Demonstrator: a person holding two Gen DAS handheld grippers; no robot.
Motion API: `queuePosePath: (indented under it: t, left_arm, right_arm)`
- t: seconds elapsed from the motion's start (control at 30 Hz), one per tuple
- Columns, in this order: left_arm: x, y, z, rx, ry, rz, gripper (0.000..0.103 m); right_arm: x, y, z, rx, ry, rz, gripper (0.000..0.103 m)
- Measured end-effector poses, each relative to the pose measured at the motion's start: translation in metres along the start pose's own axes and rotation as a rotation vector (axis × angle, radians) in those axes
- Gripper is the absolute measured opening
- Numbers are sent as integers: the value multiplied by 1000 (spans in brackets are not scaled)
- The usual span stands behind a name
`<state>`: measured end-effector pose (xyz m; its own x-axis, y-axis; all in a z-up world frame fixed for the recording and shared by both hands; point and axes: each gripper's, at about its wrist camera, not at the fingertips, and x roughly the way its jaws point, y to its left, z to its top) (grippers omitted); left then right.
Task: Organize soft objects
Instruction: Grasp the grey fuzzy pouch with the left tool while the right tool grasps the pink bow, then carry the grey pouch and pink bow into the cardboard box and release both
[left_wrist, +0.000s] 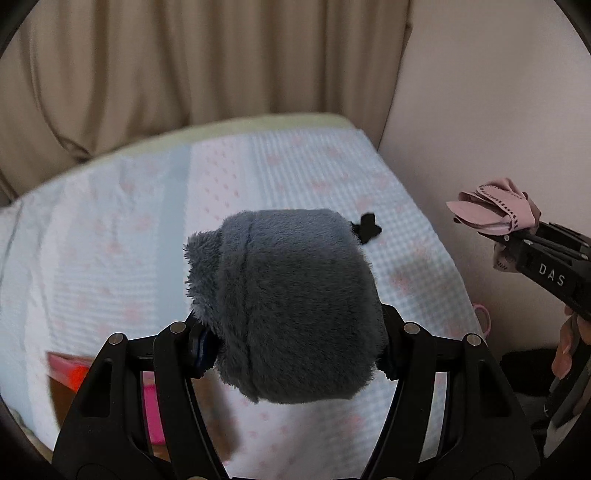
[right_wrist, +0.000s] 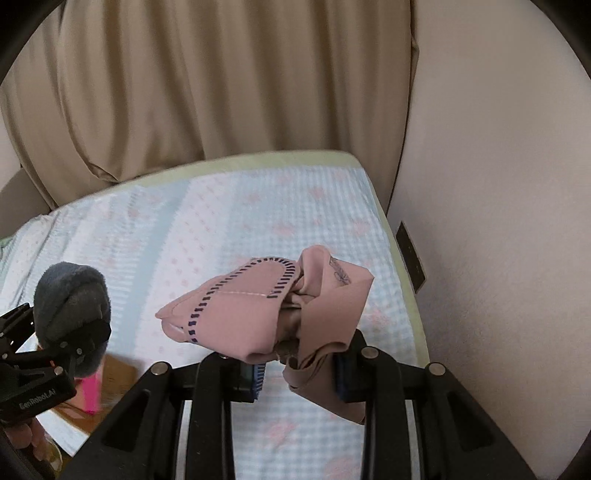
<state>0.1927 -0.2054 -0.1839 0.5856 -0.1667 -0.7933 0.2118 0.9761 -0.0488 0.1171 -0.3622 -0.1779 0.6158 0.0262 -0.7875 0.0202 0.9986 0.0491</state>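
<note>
My left gripper (left_wrist: 291, 347) is shut on a grey fluffy plush bundle (left_wrist: 288, 302) and holds it above the bed; it also shows at the left of the right wrist view (right_wrist: 74, 299). My right gripper (right_wrist: 299, 373) is shut on a folded pink cloth with dark dashed stitching (right_wrist: 258, 306), held above the bed's right side. The pink cloth (left_wrist: 495, 210) and right gripper (left_wrist: 517, 240) show at the right of the left wrist view. A small black item (left_wrist: 367, 227) lies on the bed beyond the grey bundle.
The bed (left_wrist: 110, 221) has a pale blue and pink patterned cover (right_wrist: 221, 221). Beige curtains (right_wrist: 221, 92) hang behind it, a wall (right_wrist: 498, 184) stands at the right. A brown box with pink parts (right_wrist: 110, 380) sits at the lower left.
</note>
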Motion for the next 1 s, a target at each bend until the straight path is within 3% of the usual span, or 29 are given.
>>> queuePosePath:
  t: [0.23, 0.47, 0.77, 1.0]
  left_arm:
    - [-79, 63, -6, 18, -74, -6, 63]
    - [-119, 154, -34, -16, -52, 25, 63]
    - [-115, 272, -94, -94, 65, 65, 63]
    - [-87, 322, -134, -54, 178, 70, 63]
  right_arm:
    - [-55, 75, 1, 11, -44, 33, 27]
    - [-63, 167, -15, -44, -13, 85, 27]
    - [-30, 279, -47, -82, 103, 177, 27]
    - [8, 345, -79, -82, 234, 196, 27]
